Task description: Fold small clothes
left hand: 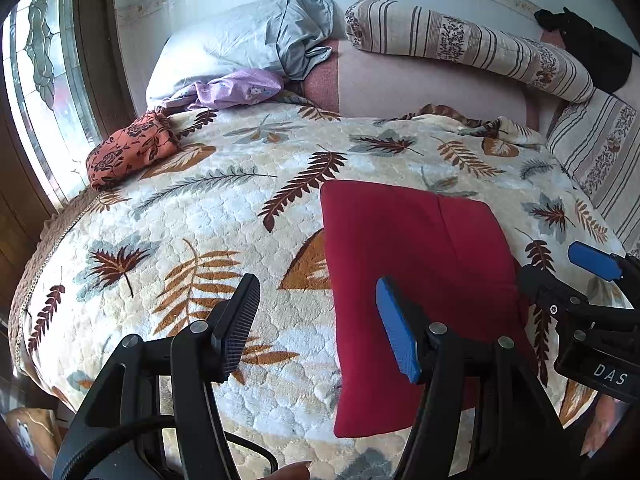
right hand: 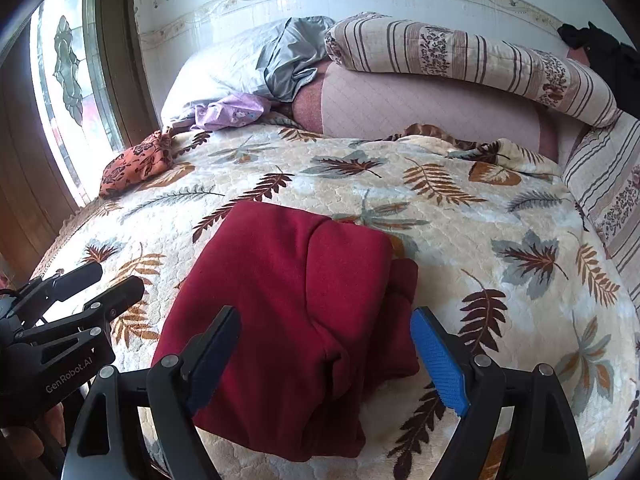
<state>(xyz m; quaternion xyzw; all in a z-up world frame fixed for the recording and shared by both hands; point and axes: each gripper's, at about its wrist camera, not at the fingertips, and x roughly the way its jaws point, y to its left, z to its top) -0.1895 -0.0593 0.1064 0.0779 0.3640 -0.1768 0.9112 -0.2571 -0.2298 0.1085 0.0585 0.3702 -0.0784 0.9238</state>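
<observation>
A dark red garment (left hand: 412,272) lies folded on the leaf-patterned bedspread (left hand: 200,220), near the front edge; in the right wrist view (right hand: 288,312) it shows layered folds. My left gripper (left hand: 320,328) is open and empty, above the garment's left edge. My right gripper (right hand: 326,356) is open and empty, hovering over the garment's near part. The right gripper also shows at the right of the left wrist view (left hand: 568,276), and the left gripper at the left of the right wrist view (right hand: 112,280).
An orange floral cloth (left hand: 128,152) lies at the bed's left edge by the window (left hand: 36,80). A purple cloth (left hand: 236,90), white and grey pillows (left hand: 240,44) and striped bolsters (left hand: 472,44) lie at the head. A black item (left hand: 592,48) sits far right.
</observation>
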